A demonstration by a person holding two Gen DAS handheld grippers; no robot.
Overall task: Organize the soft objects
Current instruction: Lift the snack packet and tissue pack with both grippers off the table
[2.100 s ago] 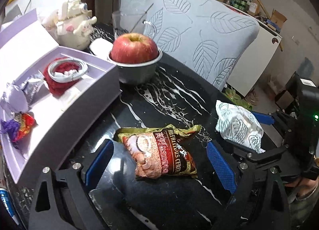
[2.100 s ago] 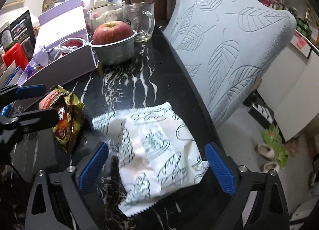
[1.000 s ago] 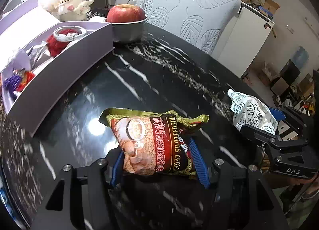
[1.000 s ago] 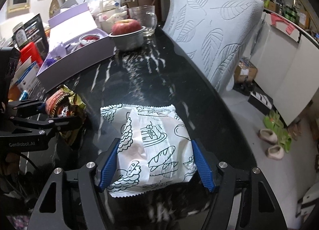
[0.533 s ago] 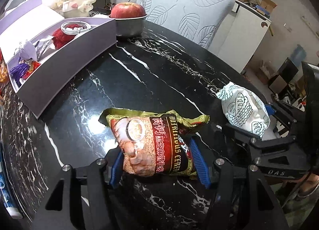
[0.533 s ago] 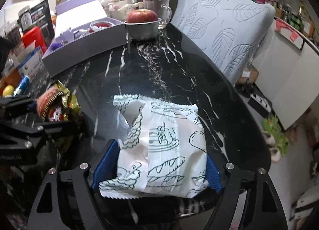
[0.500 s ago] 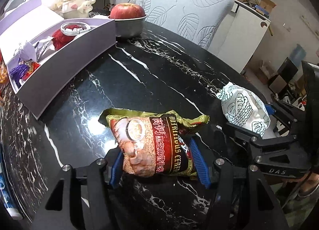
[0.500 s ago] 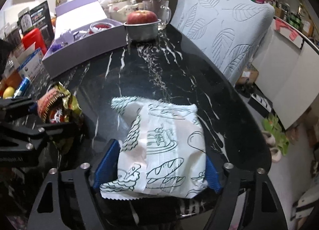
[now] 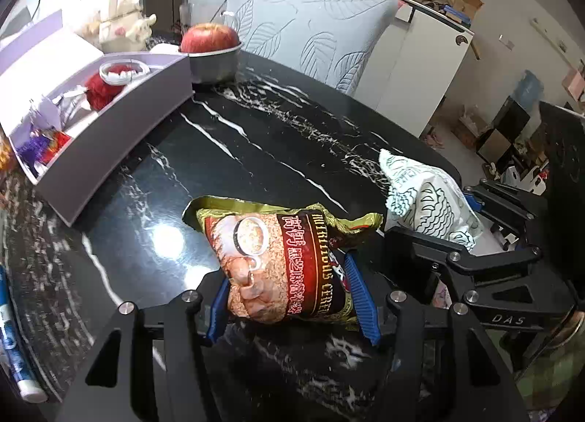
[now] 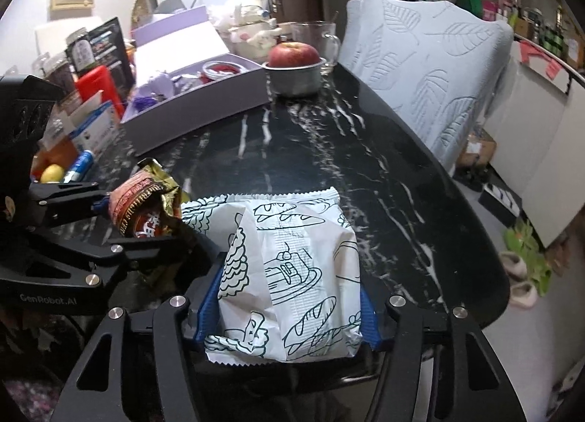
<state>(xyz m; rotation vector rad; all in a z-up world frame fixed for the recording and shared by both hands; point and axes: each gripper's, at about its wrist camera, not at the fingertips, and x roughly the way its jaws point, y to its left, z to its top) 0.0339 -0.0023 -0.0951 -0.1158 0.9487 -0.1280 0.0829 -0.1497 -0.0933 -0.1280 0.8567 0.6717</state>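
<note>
A red and gold cereal packet (image 9: 289, 261) sits squeezed between the blue pads of my left gripper (image 9: 290, 297), whose jaws are closing on it, and it hangs just above the black marble table (image 9: 234, 151). My right gripper (image 10: 289, 306) is closing its jaws on a white bread packet (image 10: 289, 275) with green drawings, pads pressed into both sides. In the right wrist view the cereal packet (image 10: 146, 210) and left gripper (image 10: 98, 224) are close on the left. The bread packet (image 9: 427, 199) shows at the right of the left wrist view.
An open purple box (image 9: 109, 118) holding red yarn and small wrapped items stands at the back left. Behind it are an apple in a metal bowl (image 9: 212, 52), a glass mug (image 10: 316, 38) and a white figurine. A chair with a leaf-patterned cover (image 10: 431, 67) borders the table's far right edge.
Both grippers went from standing open around their packets to clamping them. They then drew back from the purple box and bowl, and the two packets came closer together.
</note>
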